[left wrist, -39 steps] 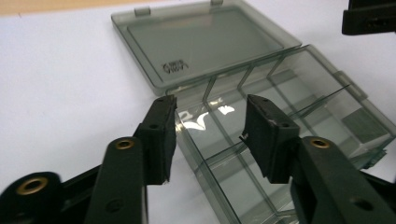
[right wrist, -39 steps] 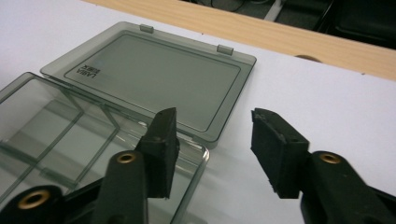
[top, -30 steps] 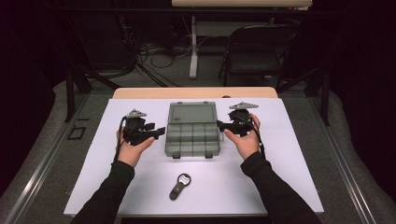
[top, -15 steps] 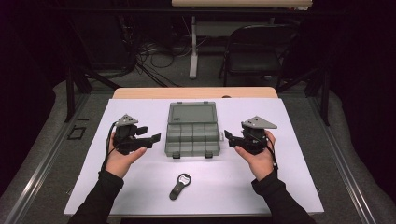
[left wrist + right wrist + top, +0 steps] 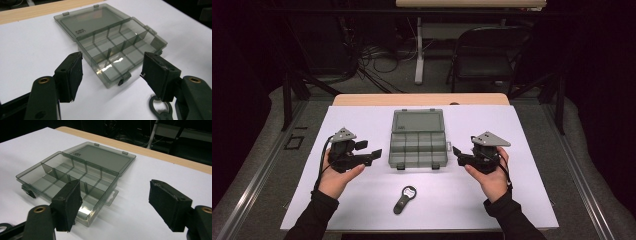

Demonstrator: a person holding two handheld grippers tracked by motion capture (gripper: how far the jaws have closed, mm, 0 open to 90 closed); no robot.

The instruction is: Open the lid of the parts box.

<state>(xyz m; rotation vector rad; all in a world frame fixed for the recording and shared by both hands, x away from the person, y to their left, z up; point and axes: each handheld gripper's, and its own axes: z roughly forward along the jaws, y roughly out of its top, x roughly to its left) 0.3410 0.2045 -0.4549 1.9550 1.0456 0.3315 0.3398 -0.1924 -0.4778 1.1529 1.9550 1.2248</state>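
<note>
Black jaws spread wide on the left gripper point(image 5: 371, 152), nothing between them, and they have just been opening to get there. It sits off the left side of the compartment box point(image 5: 418, 145), just beside it and not touching, jaws aimed at the box's near left corner. From the left gripper view, the two pads frame that near corner of the box point(image 5: 112, 50) with clear white surface between.

Over to the right gripper point(image 5: 458, 153): same story, jaws standing far apart and empty, just finished opening too. It hovers off the right side of the box, near it but apart, jaws pointing in toward the box's near right edge. The right gripper view looks across the box point(image 5: 75, 177) from that side, with the near corner of the tray sitting behind the left pad.

The box itself is smoky grey see-through plastic, lying open and flat: the divided tray on the person's side, the lid point(image 5: 417, 121) folded back flat on the far side, hinged to the tray. Dividers stand up in the tray, and the compartments look bare.

On the near side of the box lies a dark bottle opener point(image 5: 404, 199), well apart from it, ring end toward the box. Everything rests on a white sheet point(image 5: 522, 200), with the table point(image 5: 362, 99) showing as a wooden strip beyond the lid.
</note>
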